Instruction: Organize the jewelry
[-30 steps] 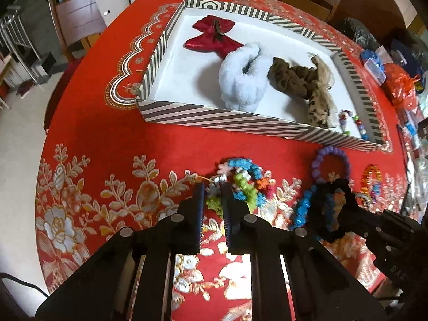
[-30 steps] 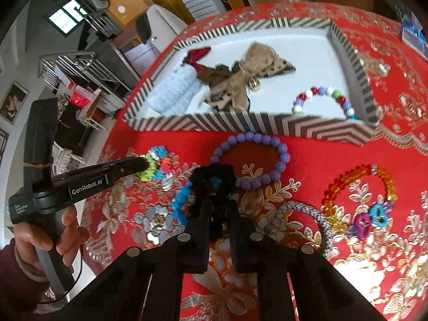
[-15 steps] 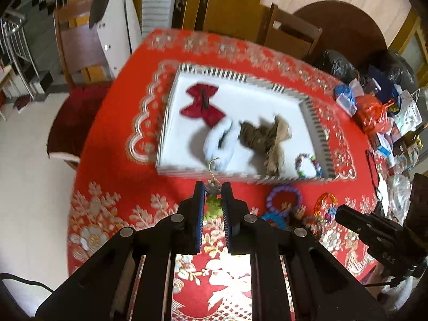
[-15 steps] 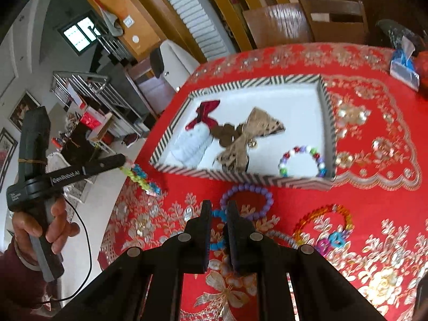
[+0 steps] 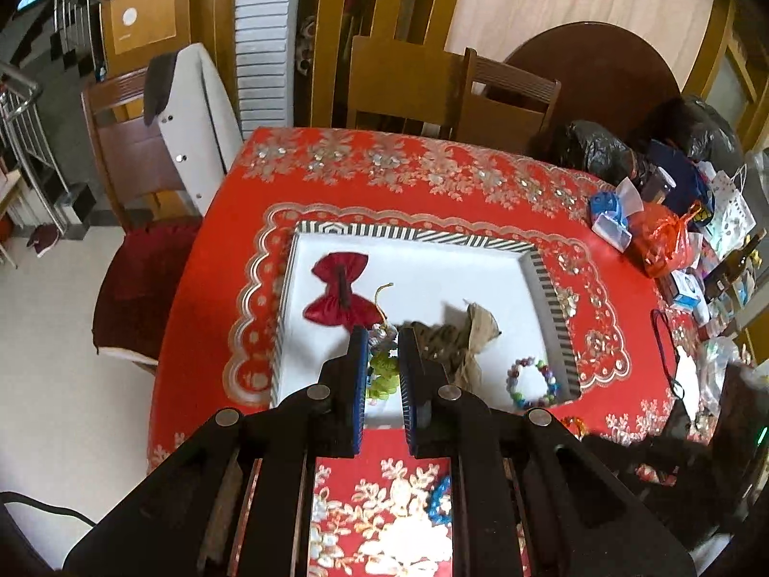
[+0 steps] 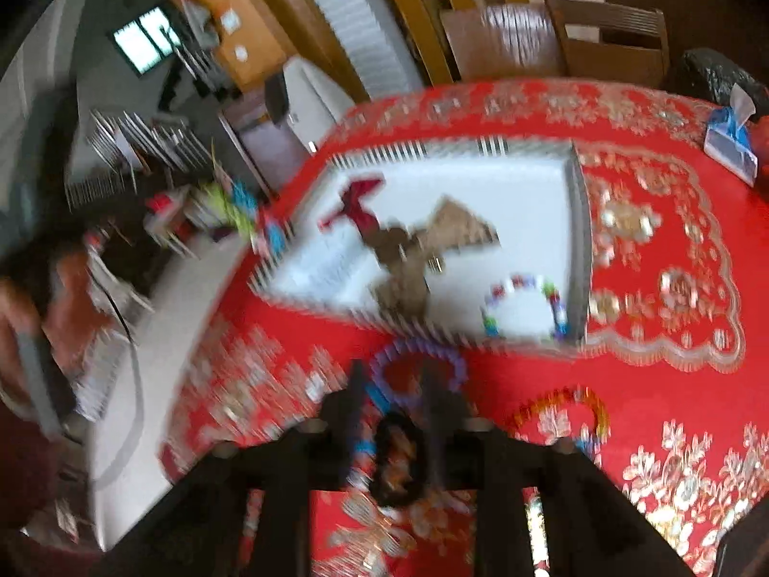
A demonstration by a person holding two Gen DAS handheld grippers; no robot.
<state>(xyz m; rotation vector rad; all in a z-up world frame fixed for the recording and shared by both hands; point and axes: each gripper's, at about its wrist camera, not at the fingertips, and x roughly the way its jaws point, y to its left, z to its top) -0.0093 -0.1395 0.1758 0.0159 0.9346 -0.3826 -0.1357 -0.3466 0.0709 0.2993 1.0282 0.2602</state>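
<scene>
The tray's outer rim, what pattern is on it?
Black-and-white stripes run around the tray's rim, clearest in the left wrist view.

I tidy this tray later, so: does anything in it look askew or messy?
Yes. The brown fabric bow lies crumpled and twisted in the striped tray, unlike the flat red bow.

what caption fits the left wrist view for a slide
Left gripper carries a beaded bracelet over the striped tray.

home dining room | red tablecloth point(image 5: 230, 240) | wooden chairs point(image 5: 504, 101) | staircase railing point(image 5: 29, 110)
</scene>
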